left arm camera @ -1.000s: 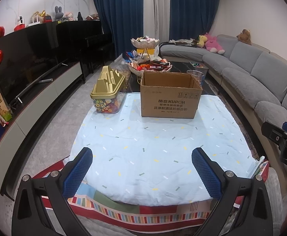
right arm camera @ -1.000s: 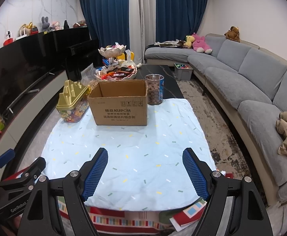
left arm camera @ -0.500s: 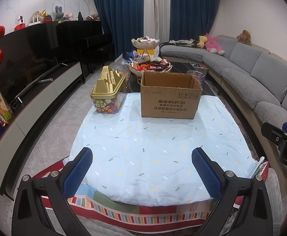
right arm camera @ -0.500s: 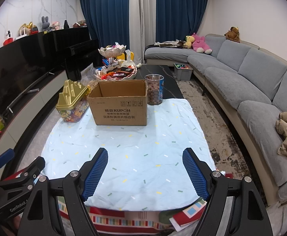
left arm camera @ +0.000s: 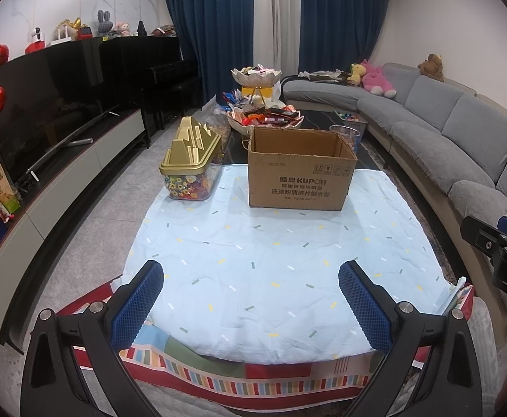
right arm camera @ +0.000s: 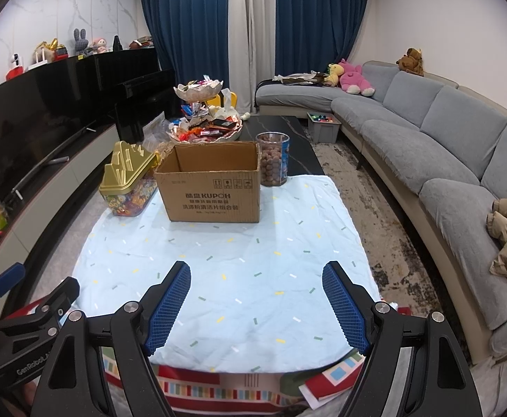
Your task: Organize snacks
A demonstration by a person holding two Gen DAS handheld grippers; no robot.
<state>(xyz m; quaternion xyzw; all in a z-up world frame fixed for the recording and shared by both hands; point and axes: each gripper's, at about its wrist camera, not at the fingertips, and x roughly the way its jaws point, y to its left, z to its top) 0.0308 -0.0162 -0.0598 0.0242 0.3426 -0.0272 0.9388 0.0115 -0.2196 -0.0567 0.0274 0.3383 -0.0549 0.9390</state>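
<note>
Room: a living room with dark blue curtains (left arm camera: 215, 31), a long grey sofa (right arm camera: 427, 146) down the right side and a black TV unit (left arm camera: 62, 104) along the left.
Worktop: a low worktop under a pale blue cloth with small coloured dashes (left arm camera: 281, 260); its near edge overhangs a striped multicoloured mat (left arm camera: 253, 382).
Open room: the near and middle cloth lies bare; grey floor runs along the left edge, a patterned rug (right arm camera: 385, 243) along the right.
Left gripper (left arm camera: 251, 304): jaws spread wide, nothing between them, hovering over the near edge of the cloth.
Right gripper (right arm camera: 256, 304): jaws spread wide as well, holding nothing, over the near edge and beside the left one.
Brown cardboard box with open top (left arm camera: 300, 170): upright on the far part of the cloth, well apart from both grippers.
Clear candy tub with gold lid (left arm camera: 191, 160): just left of the box, at the cloth's far left corner.
Clear cylindrical jar of brown round snacks (right arm camera: 273, 158): just behind the box's right corner.
Two-tier shell-shaped dish of wrapped snacks (right arm camera: 204, 118): beyond the box on the dark worktop.
</note>
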